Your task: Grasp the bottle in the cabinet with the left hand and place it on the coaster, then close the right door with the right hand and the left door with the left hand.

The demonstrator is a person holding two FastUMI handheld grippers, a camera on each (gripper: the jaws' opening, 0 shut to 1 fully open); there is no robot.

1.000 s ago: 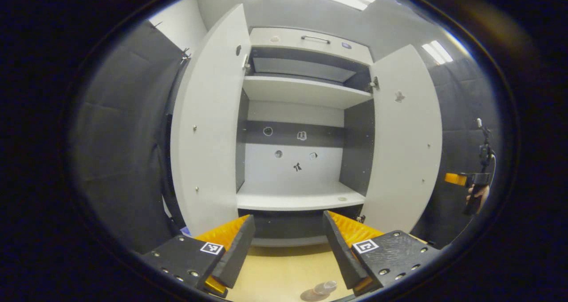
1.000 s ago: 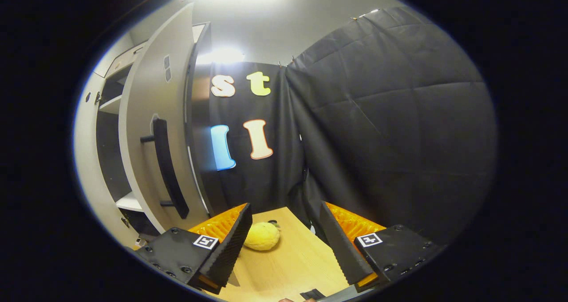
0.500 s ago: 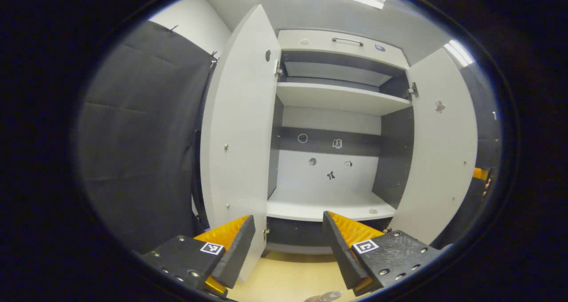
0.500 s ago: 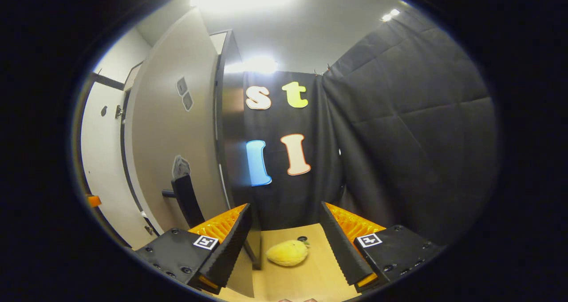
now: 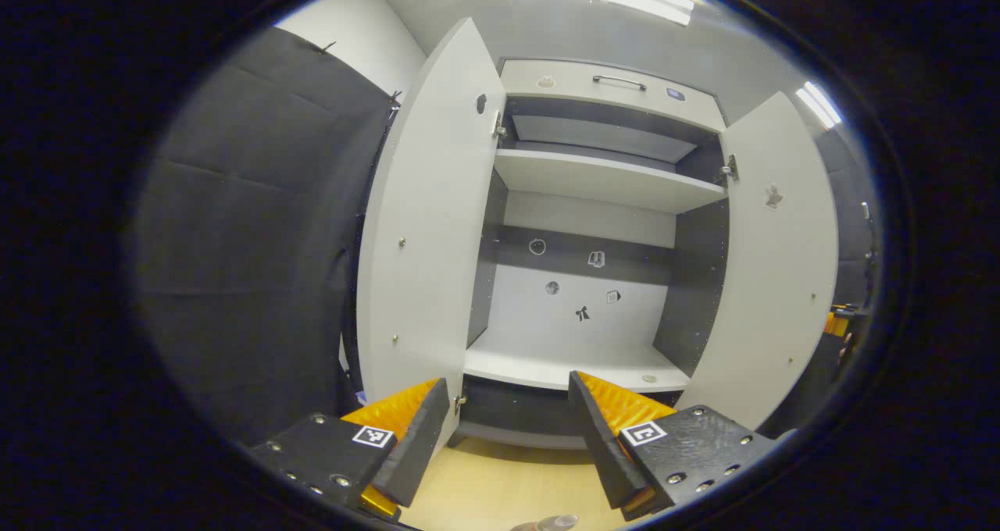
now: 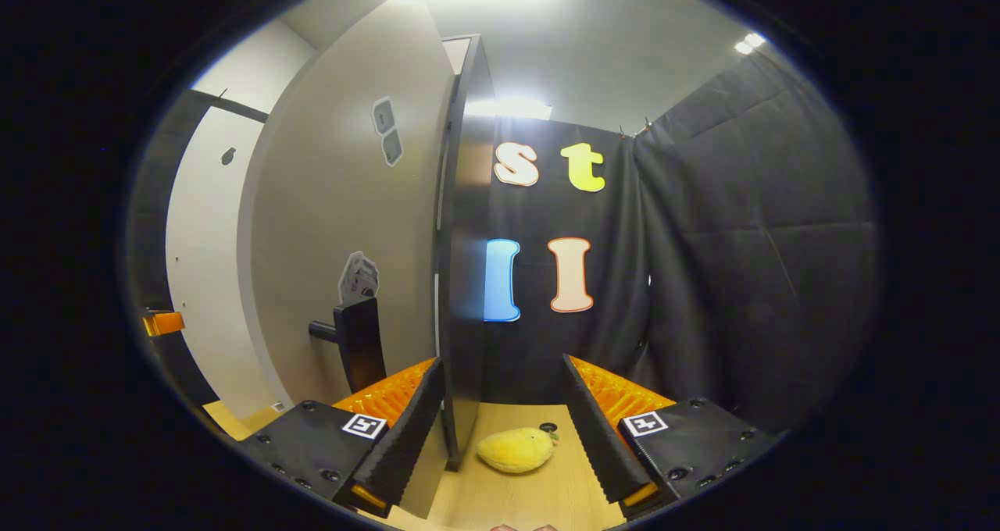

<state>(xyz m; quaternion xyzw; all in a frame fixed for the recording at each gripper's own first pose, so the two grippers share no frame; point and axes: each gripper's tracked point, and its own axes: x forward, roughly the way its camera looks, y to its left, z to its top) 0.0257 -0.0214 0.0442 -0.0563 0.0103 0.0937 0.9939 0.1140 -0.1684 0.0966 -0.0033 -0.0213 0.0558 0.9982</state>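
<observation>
The cabinet [image 5: 594, 179] stands with both doors open and its lower shelf [image 5: 570, 367] bare. The left door [image 5: 426, 226] is just beyond my left gripper [image 5: 508, 429], which is open and holds nothing. The clear bottle [image 5: 547, 524] peeks in at the bottom edge, on the wooden table. The right door [image 5: 773, 281] hangs open at the right. My right gripper [image 6: 504, 429] is open behind that right door's outer face [image 6: 336, 226]. The door's black handle [image 6: 359, 351] is just above its left finger, and the door's edge [image 6: 461, 281] runs between the fingers.
A yellow lemon-like fruit [image 6: 516, 449] lies on the wooden table [image 6: 539, 500] beyond the right gripper. Black cloth walls close in on both sides. An orange part of the left gripper [image 6: 162, 322] shows past the door, and the right gripper [image 5: 840, 324] peeks out behind the right door.
The right gripper has moved in close behind the right door, so the handle now sits beside its left finger. The left gripper's view has swung left and the bottle has slid to the bottom edge.
</observation>
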